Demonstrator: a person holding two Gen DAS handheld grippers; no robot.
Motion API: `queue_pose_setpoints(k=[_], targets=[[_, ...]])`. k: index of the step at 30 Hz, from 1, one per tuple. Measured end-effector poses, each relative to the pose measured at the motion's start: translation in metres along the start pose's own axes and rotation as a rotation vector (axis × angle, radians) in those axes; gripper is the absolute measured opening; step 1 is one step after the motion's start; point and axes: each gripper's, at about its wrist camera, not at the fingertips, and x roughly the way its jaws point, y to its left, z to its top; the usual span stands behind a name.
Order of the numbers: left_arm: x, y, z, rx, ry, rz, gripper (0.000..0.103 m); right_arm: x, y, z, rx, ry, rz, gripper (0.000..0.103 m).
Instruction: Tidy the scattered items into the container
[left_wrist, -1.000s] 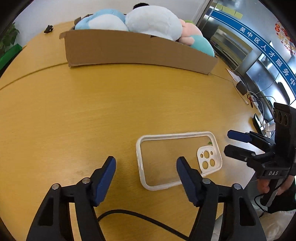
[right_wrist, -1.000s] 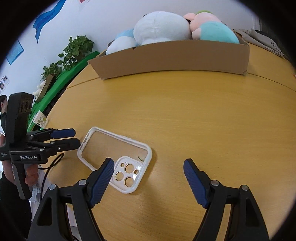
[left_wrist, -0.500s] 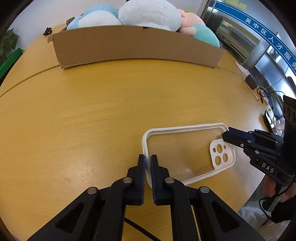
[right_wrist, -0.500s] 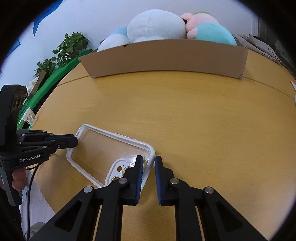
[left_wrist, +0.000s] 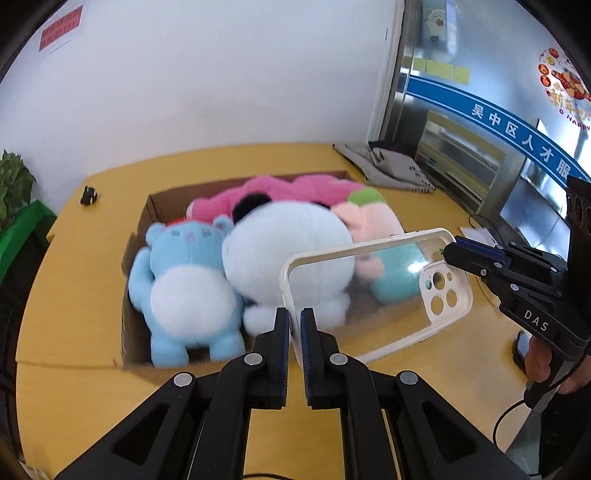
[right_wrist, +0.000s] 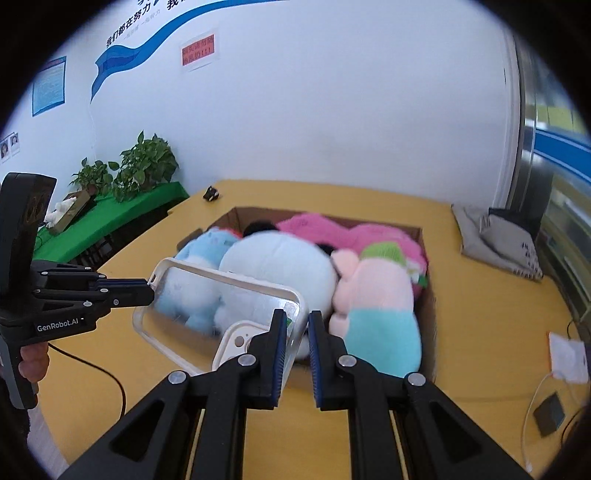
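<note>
Both the left gripper (left_wrist: 294, 326) and right gripper (right_wrist: 297, 334) have jaws clamped on opposite rims of the clear phone case (left_wrist: 376, 291), held over the toy-crammed cardboard box (left_wrist: 135, 236), where uneven release could send it sliding off the plush onto the bench (left_wrist: 70, 273).

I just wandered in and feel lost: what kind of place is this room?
Probably an office or public service centre, not a home: a blue wall banner with Chinese lettering, a printed red notice, a large wooden table, and potted plants on a green-covered bench.

Wooden table (left_wrist: 85, 243) bears cardboard box (left_wrist: 135, 236), grey cloth (left_wrist: 391, 170).
</note>
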Motion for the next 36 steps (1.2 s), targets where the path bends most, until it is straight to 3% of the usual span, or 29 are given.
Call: queue_pose_setpoints(k=[6,9,14,18,20,21,23,24,25,26,29,33,36], targets=[[0.062,0.033,0.086,-0.05,-0.007,-0.018,0.006,0.054,-0.035,0.075,0.017,-0.046,-0.037,0.011],[0.11,0.05,0.109,-0.072,0.034,0.009,0.006,0.106,-0.048,0.094,0.01,0.002,-0.067,0.011],[0.176,0.074,0.111,-0.141,0.114,0.017,0.008,0.201,-0.063,0.087,0.004,0.176,-0.12,0.009],[0.183,0.08,0.099,-0.2,0.114,-0.011,0.017,0.232,-0.065,0.059,0.0,0.291,-0.11,0.013],[0.171,0.078,0.095,-0.183,0.096,0.02,0.032,0.22,-0.071,0.052,0.022,0.264,-0.1,0.015],[0.161,0.077,0.093,-0.175,0.078,0.038,0.036,0.207,-0.073,0.052,0.04,0.235,-0.102,0.022],[0.134,0.075,0.087,-0.169,0.03,0.055,0.06,0.173,-0.074,0.052,0.069,0.165,-0.122,0.052],[0.118,0.074,0.082,-0.168,0.0,0.061,0.069,0.154,-0.074,0.051,0.08,0.126,-0.123,0.074],[0.102,0.072,0.076,-0.165,-0.03,0.07,0.084,0.136,-0.073,0.05,0.084,0.095,-0.12,0.079],[0.085,0.069,0.068,-0.162,-0.058,0.086,0.093,0.119,-0.069,0.049,0.081,0.071,-0.117,0.079],[0.045,0.053,0.043,-0.129,-0.112,0.107,0.101,0.071,-0.054,0.042,0.065,0.013,-0.12,0.079],[0.015,0.024,0.001,-0.079,-0.13,0.186,0.102,0.025,-0.033,0.016,0.111,-0.02,-0.124,0.079],[0.0,0.009,-0.031,-0.097,-0.133,0.186,0.102,0.016,-0.02,-0.014,0.141,0.03,-0.12,0.079]])
